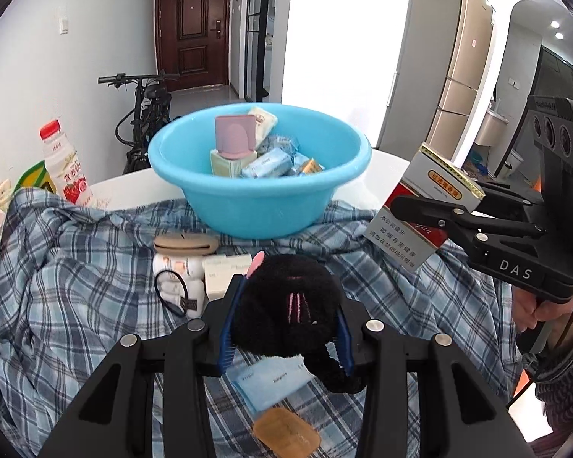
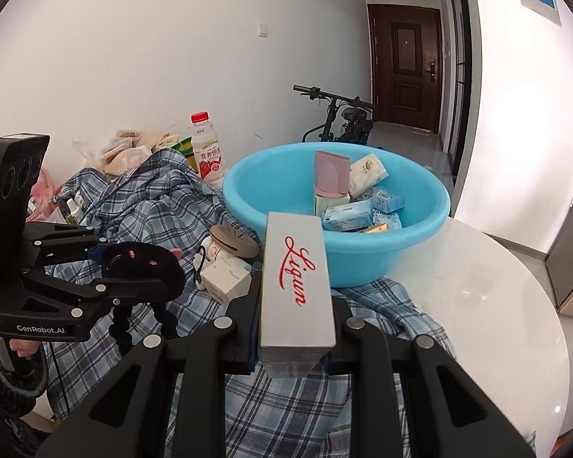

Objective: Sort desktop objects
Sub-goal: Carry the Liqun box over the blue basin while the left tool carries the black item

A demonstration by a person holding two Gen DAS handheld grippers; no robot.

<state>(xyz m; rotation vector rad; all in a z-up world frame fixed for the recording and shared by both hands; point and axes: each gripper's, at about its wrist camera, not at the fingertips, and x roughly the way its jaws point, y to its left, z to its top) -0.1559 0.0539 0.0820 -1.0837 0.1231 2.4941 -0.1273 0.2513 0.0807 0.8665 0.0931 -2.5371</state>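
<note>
tools are both loaded: your left tool (image 1: 286,328) grips a black fuzzy toy (image 1: 288,305) between its blue pads, and your right tool (image 2: 296,328) clamps a white cigarette box (image 2: 296,286) with red script, held end-on toward the blue basin (image 2: 336,206). you hold both above the plaid shirt (image 1: 76,267) spread over the white tabletop (image 2: 477,286). the basin sits on the shirt's far side, near the tabletop's back edge, with tissue packs (image 1: 267,164) and a pink holder (image 1: 235,137) inside. a small white box (image 2: 225,276) and a red-capped bottle (image 1: 63,164) remain outside the basin.
</note>
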